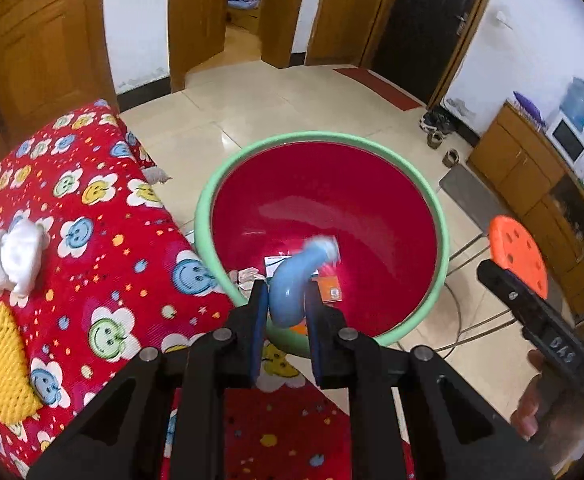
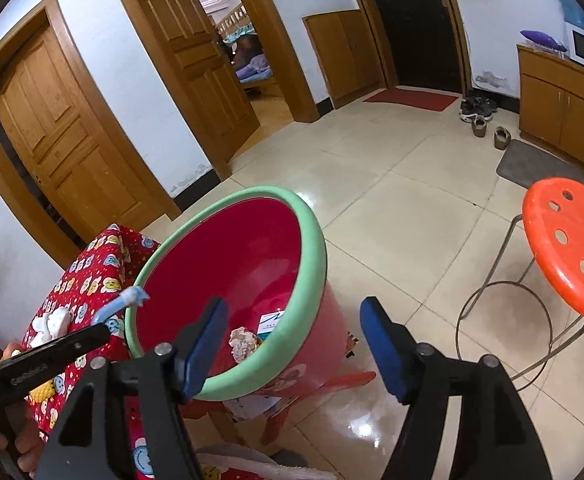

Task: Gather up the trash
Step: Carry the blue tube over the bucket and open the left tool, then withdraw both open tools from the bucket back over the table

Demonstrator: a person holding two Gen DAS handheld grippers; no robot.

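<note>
Above the bin's near rim: light-blue balloon-like scrap (image 1: 292, 284), pinched by the left gripper (image 1: 286, 308)
Red bin (image 1: 444, 240), green rim: holds crumpled paper (image 2: 243, 343) and cards
Right gripper (image 2: 292, 354): jaws wide, holding nothing
Tablecloth (image 1: 112, 248): white tissue (image 1: 8, 260), yellow sponge (image 1: 2, 364)

An orange stool (image 2: 568, 244) stands on the tiled floor (image 2: 392, 208) near wooden doors (image 2: 64, 128).

Two wrist views over my red bucket (image 1: 324, 216)
My left camera looks steeply down into it from close; my right sits farther right, facing the bucket (image 2: 228, 264) and doors.
</note>
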